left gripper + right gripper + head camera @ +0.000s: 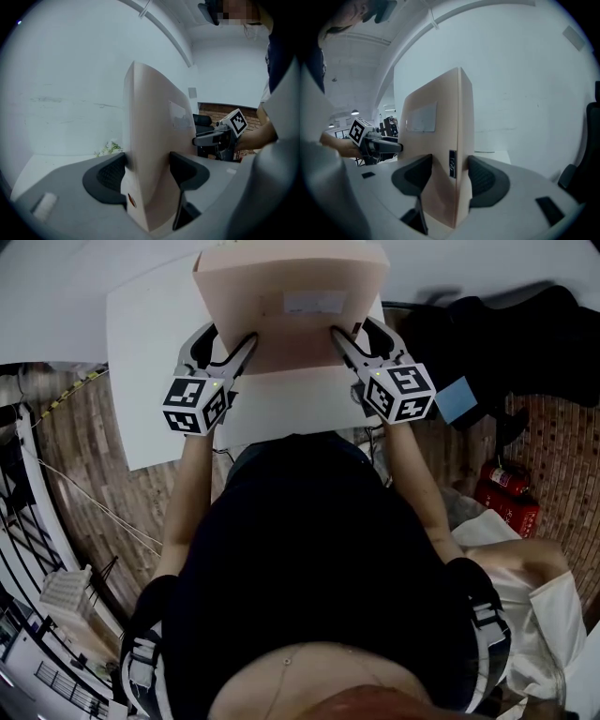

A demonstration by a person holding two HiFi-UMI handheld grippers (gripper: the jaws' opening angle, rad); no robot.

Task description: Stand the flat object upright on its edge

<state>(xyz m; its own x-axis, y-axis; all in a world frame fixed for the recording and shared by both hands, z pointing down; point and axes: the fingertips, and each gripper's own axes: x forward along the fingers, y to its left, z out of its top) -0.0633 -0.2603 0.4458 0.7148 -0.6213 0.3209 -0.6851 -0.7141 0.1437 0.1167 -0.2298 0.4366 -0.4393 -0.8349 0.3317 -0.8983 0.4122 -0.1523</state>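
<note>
- Step in hand: the tipping-up stage, judged to be well advanced. The flat box (281, 320) is carried between both grippers over the white counter (141, 362).
- Place of item: steeply raised, close to upright. Its broad face is turned toward the person and its upper edge is nearest the head view. The lower edge sits low over the counter, but no view shows whether it touches the surface or hangs just above it.
- Left gripper (146, 171): the jaws stand wide and are clamped on the box's left side. One dark pad presses each broad face, with no gap showing.
- Right gripper (449, 176): the same hold on the box's right side, with the jaws wide and both pads pressed flat against the faces.
- Grip height: both grippers hold the lower part of the box, level with each other.
- Next move, as a judgement: settle the lower edge squarely on the counter and bring the face fully vertical. Then ease both grips off gently and together.
- Risk, as a judgement: the edge is a narrow base, so an uneven or sudden release could tip the box onto a face.
- Look of item: rectangular, pale pinkish-beige and matt, like a carton. It is thin against its breadth but has a distinct narrow side wall.
- Markings: a white label (314, 303) on the face toward the person. A small dark strip (452, 164) on the narrow side in the right gripper view. A small round reddish-brown mark (131, 200) low on the side in the left gripper view.
</note>
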